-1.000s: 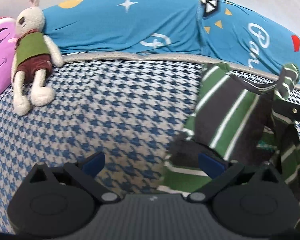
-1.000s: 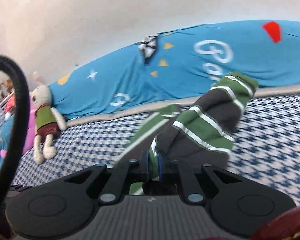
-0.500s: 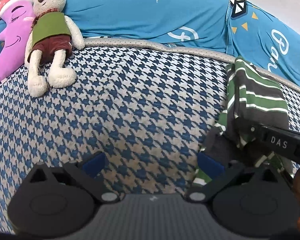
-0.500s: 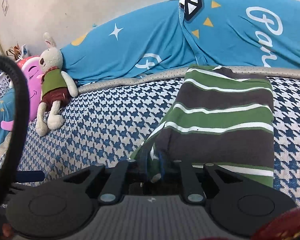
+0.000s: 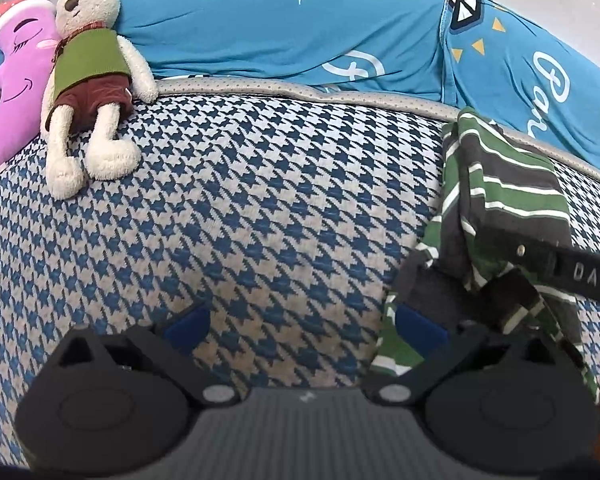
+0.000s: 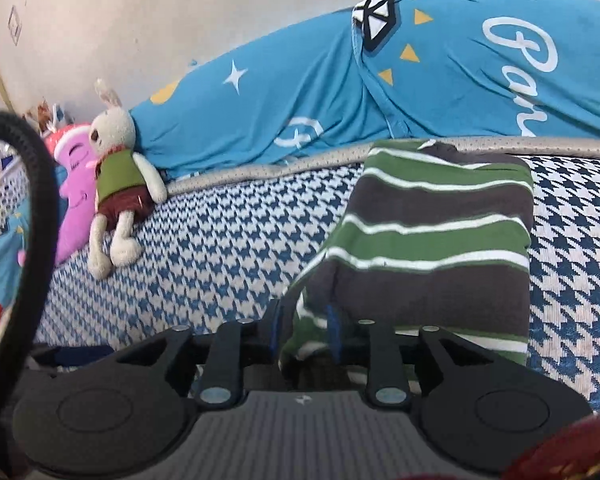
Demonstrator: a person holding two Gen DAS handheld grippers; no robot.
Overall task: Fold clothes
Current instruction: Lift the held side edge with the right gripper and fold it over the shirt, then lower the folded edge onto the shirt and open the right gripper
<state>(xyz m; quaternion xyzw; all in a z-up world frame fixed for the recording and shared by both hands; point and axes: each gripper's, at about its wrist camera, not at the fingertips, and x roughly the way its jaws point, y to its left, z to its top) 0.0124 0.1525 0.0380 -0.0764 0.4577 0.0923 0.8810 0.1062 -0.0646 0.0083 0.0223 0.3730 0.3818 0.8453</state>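
On the houndstooth bed cover (image 5: 260,200), right of centre, lay the striped garment (image 6: 440,240), folded over. Right gripper (image 6: 306,330) had jaws pinched on its near corner, likely to set the fold. Left gripper (image 5: 300,328) hung wide and empty just beside it. Plush rabbit (image 5: 88,80) sat well apart.

The striped garment (image 6: 432,240) lies on the bed cover (image 6: 220,248) at the right, its near edge between the right gripper (image 6: 302,330) fingers. A stuffed rabbit (image 6: 118,184) lies far left on the cover, a plush pillow (image 6: 74,196) just left of it. A bolster (image 6: 340,80) runs behind them along the wall (image 6: 140,12)
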